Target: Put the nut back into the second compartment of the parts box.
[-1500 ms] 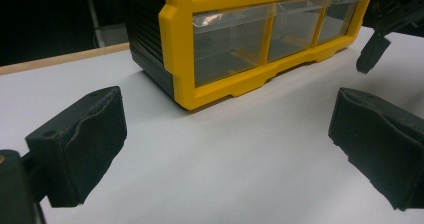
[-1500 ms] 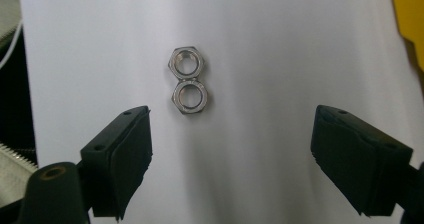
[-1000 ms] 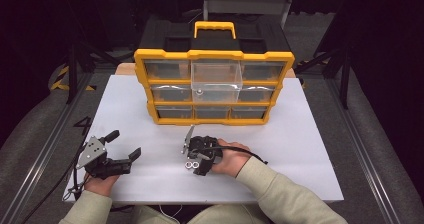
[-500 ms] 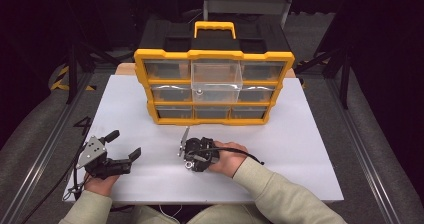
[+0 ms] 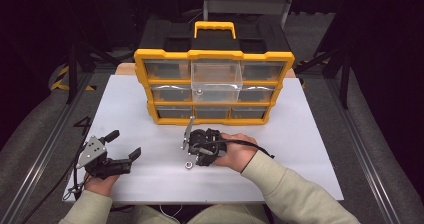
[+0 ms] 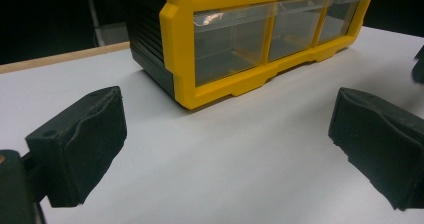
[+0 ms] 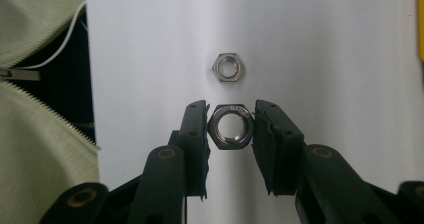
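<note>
While the left claw [image 5: 124, 147] gapes empty, right claw [image 7: 231, 129] clamped on a hex nut [image 7: 230, 126] above the table [image 7: 325, 59].

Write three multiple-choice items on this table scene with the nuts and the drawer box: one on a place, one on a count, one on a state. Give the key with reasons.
1. Where does the loose nut lie?
A. on the white table
B. in a drawer
C. on the box handle

2. How many nuts show in the right gripper view?
A. one
B. two
C. four

3. How does the right gripper stand?
A. wide open
B. shut on a nut
C. shut on a cable

Key:
1 A, it lies on the bare white top beyond the fingers.
2 B, one held nut and one loose.
3 B, both pads press on the held nut's sides. The left gripper stands open, and the box has its top middle drawer pulled out.
</note>
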Available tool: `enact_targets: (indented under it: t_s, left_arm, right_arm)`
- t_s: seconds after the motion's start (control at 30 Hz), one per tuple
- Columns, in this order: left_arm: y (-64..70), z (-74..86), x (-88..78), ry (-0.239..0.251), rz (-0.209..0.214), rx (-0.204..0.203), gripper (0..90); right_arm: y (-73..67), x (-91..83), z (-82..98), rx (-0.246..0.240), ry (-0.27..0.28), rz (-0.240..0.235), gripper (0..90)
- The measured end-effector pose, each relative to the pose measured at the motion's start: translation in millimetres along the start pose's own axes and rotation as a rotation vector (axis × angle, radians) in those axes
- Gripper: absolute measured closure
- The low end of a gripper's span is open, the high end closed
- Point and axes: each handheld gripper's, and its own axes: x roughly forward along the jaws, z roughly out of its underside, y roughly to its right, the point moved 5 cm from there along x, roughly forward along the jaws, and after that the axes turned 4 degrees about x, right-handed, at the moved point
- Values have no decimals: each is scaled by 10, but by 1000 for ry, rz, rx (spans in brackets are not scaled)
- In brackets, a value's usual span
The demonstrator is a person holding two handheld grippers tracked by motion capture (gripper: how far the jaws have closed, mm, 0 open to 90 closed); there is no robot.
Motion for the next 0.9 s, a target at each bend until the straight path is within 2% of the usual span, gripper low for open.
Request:
enact_targets:
  t_s: [0.07, 0.27, 0.33, 0.53, 0.57, 0.63, 0.67, 0.9]
  left_arm:
    - [1, 0, 0, 1, 0, -3, 28]
    - [1, -2, -1, 1, -2, -1, 28]
    - [1, -2, -1, 0, -2, 0, 28]
    - [0, 0, 0, -2, -2, -5, 29]
    - [0, 0, 0, -2, -2, -5, 29]
    - [0, 0, 1, -4, -3, -5, 29]
    - [0, 0, 1, -4, -3, -5, 29]
    - [-2, -1, -3, -8, 1, -3, 29]
  right_arm:
    - [-5, -56, -2, -1, 4, 1, 673]
    - [-32, -446, -33, -22, 18, 11, 673]
    - [-36, -497, -35, -20, 17, 11, 673]
    - [-16, -849, -97, -36, 26, 36, 673]
    - [-16, -849, -97, -36, 26, 36, 673]
    - [-17, -989, -122, -37, 26, 39, 673]
    - [-17, -989, -122, -37, 26, 39, 673]
    - [9, -1274, -203, -42, 44, 36, 673]
